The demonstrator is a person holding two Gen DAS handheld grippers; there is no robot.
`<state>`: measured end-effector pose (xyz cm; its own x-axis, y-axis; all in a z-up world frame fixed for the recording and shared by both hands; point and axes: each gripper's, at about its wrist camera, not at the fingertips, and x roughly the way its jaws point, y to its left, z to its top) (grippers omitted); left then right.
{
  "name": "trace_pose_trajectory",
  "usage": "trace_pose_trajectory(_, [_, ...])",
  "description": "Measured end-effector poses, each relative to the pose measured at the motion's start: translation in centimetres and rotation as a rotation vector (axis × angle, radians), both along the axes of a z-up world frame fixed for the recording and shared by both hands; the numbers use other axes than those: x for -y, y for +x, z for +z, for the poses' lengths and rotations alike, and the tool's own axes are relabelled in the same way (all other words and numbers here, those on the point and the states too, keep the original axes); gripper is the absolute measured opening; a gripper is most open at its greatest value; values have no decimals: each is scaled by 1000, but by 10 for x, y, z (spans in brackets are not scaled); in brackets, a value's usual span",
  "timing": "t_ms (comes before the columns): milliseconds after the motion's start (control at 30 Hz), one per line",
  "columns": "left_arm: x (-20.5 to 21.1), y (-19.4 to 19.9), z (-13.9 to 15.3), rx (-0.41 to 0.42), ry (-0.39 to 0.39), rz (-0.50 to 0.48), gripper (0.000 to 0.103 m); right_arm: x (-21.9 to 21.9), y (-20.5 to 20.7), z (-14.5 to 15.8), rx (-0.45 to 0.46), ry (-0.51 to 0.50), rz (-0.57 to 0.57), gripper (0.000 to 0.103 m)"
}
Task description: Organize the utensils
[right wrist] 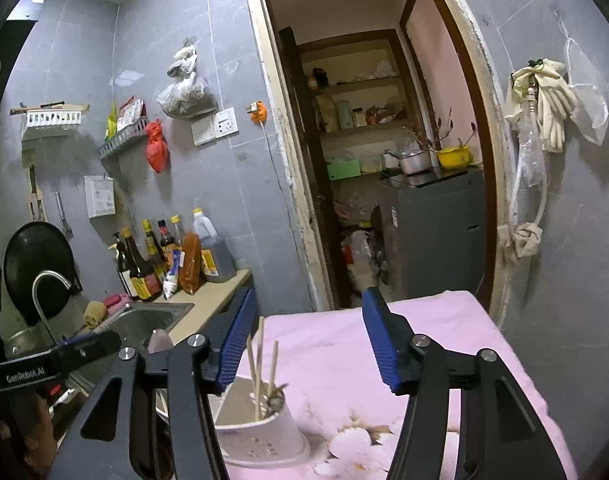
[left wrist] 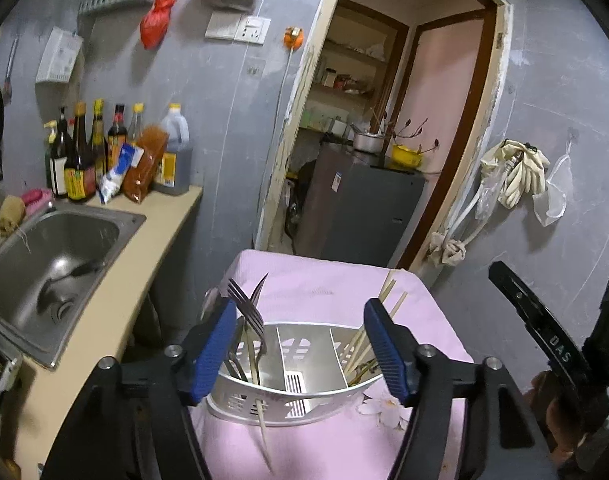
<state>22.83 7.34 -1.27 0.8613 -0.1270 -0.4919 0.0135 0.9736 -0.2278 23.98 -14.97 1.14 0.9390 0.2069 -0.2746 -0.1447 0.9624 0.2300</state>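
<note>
Utensil caddy (left wrist: 292, 396), near on pink cloth (left wrist: 324, 292): forks (left wrist: 246, 312) left, chopsticks (left wrist: 392, 300) right, sorted by kind. Left gripper (left wrist: 300, 344), right gripper (right wrist: 308, 344): released, empty.

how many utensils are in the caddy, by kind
forks: 2
chopsticks: about 4, partly hidden behind the left gripper
total: about 6, in the silver caddy; middle compartment has none; one more chopstick leans outside its front wall
</note>
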Motion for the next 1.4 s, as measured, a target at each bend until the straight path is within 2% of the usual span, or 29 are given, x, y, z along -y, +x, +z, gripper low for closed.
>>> trace_pose_trajectory(33, [2,-2,1,4,12,7,73,1,-2,2,-5,-5,-2,54])
trace_pose_trajectory(200, [7,-15,3,12,50,40,84,12,-18,8,-29,-30,-11,69])
trace_pose_trajectory(400, [14,-41,8,51,53,95,96,31,-42,15,-43,-40,-23,82])
trace_pose_trajectory(667, [34,-81,20,94,100,106,100,50,-82,19,-63,-70,-35,91])
trace_pose_trajectory(767, [40,-97,21,91,102,108,101,57,-99,20,-79,-81,-46,93])
trace_pose_trajectory(867, [45,-113,20,84,112,106,101,64,-117,18,-93,-92,-61,98])
trace_pose_trajectory(1233, [60,-165,8,54,145,82,101,83,-183,10,-137,-131,-64,100])
trace_pose_trajectory(1400, [63,-187,4,58,139,71,101,89,-211,11,-123,-127,-90,101])
